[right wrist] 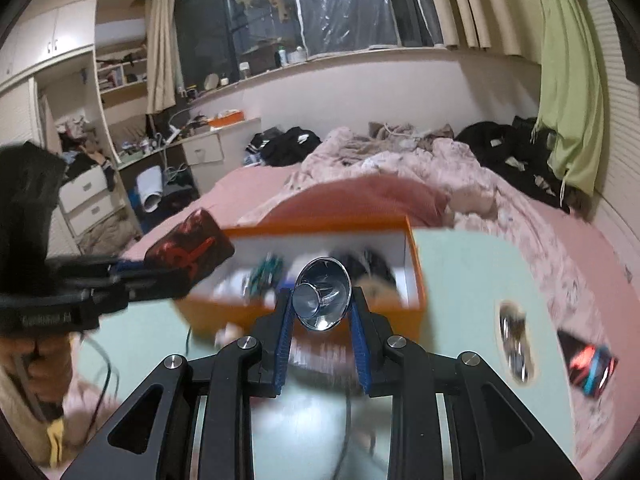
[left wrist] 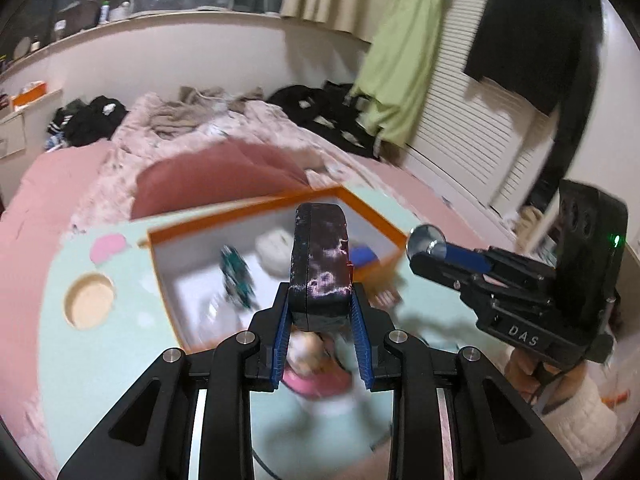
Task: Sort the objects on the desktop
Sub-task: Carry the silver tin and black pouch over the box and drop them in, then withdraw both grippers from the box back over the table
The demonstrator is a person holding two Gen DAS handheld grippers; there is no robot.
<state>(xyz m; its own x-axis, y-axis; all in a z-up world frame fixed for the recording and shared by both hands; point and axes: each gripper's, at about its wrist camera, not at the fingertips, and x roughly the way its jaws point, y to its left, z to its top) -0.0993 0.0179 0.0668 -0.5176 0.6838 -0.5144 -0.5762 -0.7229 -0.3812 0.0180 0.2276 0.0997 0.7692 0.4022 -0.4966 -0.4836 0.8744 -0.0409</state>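
My left fingers clamp a dark case, raised over the orange box on the pale green tabletop. My right fingers pinch a shiny metal cup near that box's right end.

My right gripper clamps a shiny metal cup between its jaws, above the pale green tabletop. Beyond it sits the orange box; my left gripper holds a dark case.
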